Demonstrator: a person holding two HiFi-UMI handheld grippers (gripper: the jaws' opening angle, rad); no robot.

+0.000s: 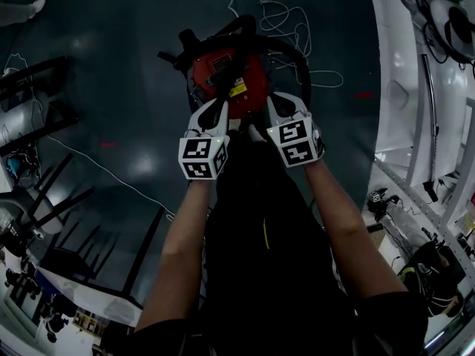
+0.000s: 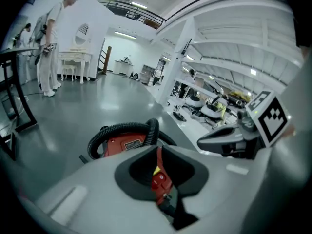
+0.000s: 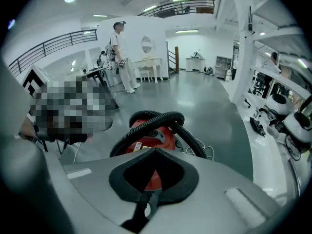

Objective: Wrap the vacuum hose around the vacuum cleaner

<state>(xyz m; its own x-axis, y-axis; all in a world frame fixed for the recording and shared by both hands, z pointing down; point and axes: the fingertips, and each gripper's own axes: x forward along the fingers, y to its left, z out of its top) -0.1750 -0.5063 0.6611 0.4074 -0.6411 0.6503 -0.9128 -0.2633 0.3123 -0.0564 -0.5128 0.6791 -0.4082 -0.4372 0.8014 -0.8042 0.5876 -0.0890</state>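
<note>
Hovering side by side over the dark glossy floor [image 1: 111, 87], the left tongs [image 1: 221, 116] and right tongs [image 1: 272, 108] each have their jaws pressed together, with nothing gripped between them. Just beyond their tips sits the round red vacuum cleaner [image 1: 208, 69], its black ribbed hose [image 1: 300, 61] looped around the body and arching over the top. Through the window between each pair of jaws only a slice of red casing shows, and it cannot be told whether the tips touch the cleaner. A thin white cord [image 1: 278, 13] lies tangled on the floor past the vacuum. Far ahead, a person in white [image 3: 119, 52] stands by a white desk [image 3: 146, 62]. White racks [image 1: 393, 87] run along the right.
</note>
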